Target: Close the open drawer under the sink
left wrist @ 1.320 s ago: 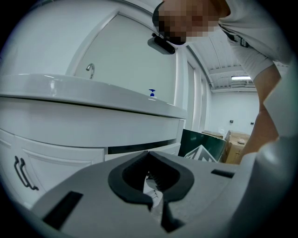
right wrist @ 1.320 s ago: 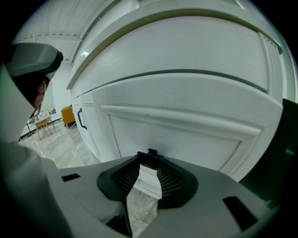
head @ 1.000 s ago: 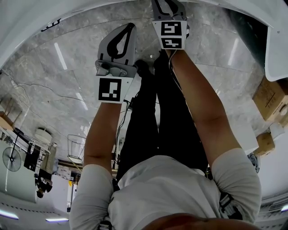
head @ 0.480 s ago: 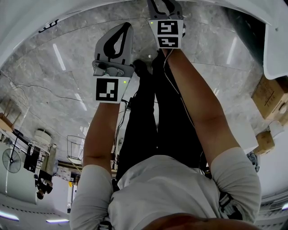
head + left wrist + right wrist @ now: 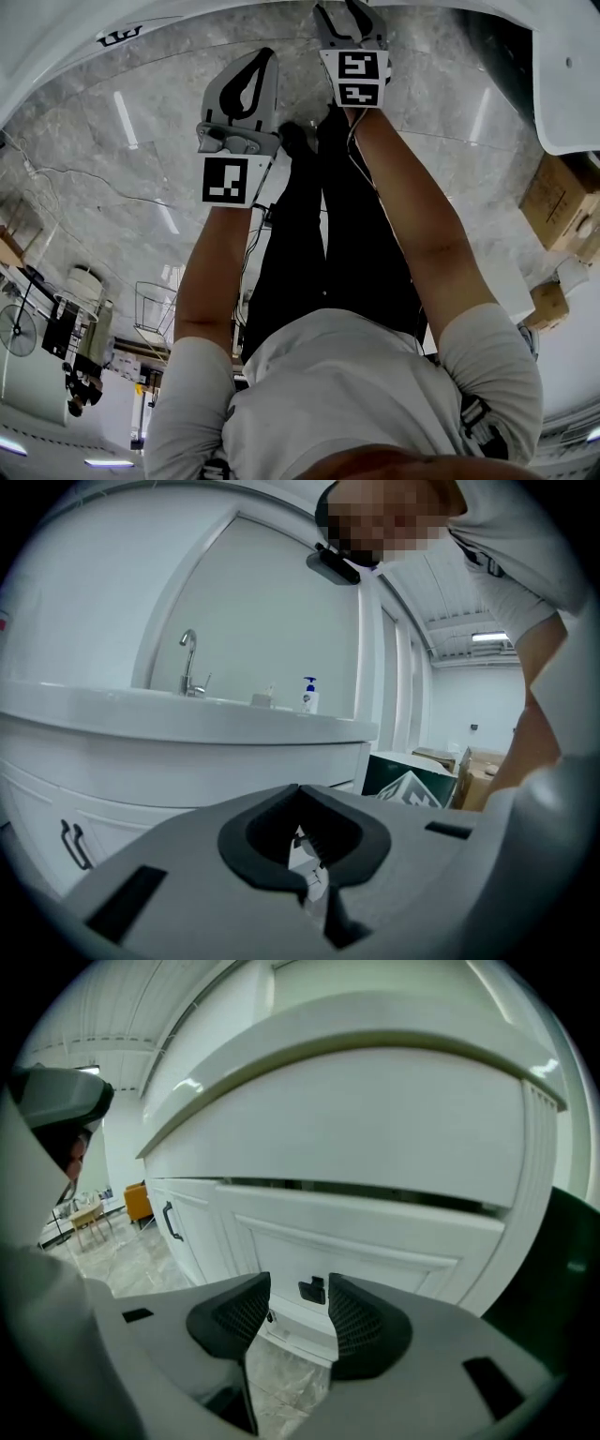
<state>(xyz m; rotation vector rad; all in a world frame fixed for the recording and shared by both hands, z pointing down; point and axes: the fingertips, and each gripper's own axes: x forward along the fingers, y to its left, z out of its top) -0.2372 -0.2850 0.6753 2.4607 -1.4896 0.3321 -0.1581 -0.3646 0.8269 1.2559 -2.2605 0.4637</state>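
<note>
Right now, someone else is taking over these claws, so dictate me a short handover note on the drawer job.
Left claw: shut, empty, facing the sink counter.
Right claw: jaws have just been opening and grip nothing. The drawer handle shows beyond the gap, apart from the pads.
Drawer front: under the sink counter, with a dark slit along its top. I can't tell whether it is fully in.
Left to do: check that it sits flush; if not, push it home.

In the head view the top edge cuts off the tips of the right tongs. The label on the soap bottle is too small to read.
</note>
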